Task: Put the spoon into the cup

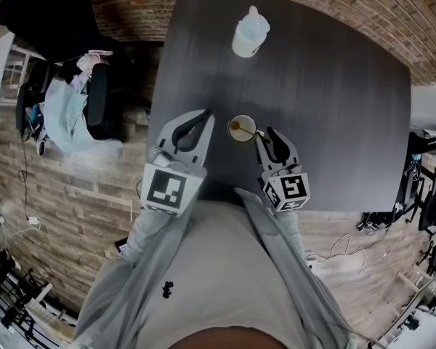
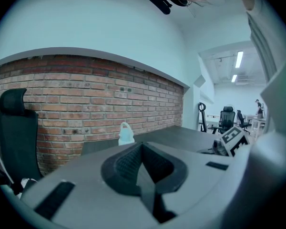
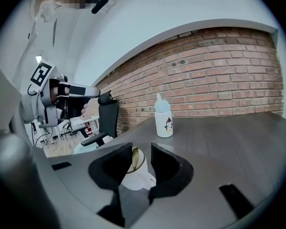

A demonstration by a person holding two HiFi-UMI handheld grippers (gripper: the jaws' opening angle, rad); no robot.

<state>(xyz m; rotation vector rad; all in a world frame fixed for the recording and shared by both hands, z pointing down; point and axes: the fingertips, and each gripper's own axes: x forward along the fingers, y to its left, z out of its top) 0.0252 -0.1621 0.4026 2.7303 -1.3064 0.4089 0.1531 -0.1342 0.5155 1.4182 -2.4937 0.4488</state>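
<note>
Beside the cup (image 3: 138, 179), right claw (image 3: 142, 152) stands apart, clear of the spoon (image 3: 135, 159); left claw (image 2: 142, 149) together.

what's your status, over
Left gripper shut, empty. Right gripper open, jaws off the spoon. Spoon standing in cup. Bottle well clear, nothing in the way.

I see the left tool (image 1: 198, 122) just left of the white cup (image 1: 242, 129) on the dark table (image 1: 334, 122), and the right tool (image 1: 266, 135) close at the cup's right rim. A gold spoon (image 1: 236, 127) sits inside the cup; a white bottle (image 1: 250, 33) stands well beyond.
</note>
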